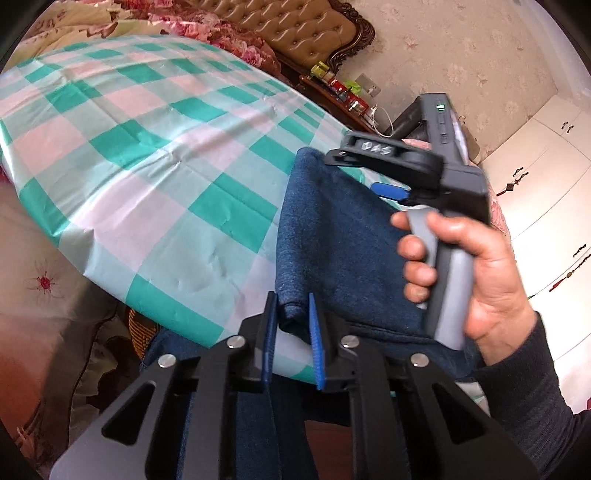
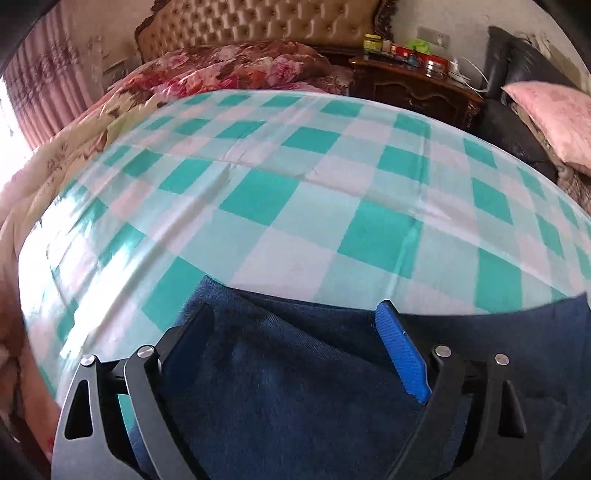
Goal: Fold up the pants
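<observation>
A green, pink and white checked sheet (image 1: 155,155) covers the bed, and the blue pants (image 1: 343,236) lie at its near edge, part of them hanging over it. In the left wrist view the left gripper (image 1: 293,325) stands narrow, its blue pads (image 1: 317,347) pinching a folded edge of the pants. To its right a hand (image 1: 469,273) in a dark sleeve grips the handle of the right gripper (image 2: 291,350), which points down at the far part of the pants. In the right wrist view that gripper stands wide, the pants lying loose between its fingers (image 2: 402,350), neither pad pressing on them. Behind the bed stand a tufted headboard (image 2: 258,26) and a wooden nightstand (image 2: 413,85).
</observation>
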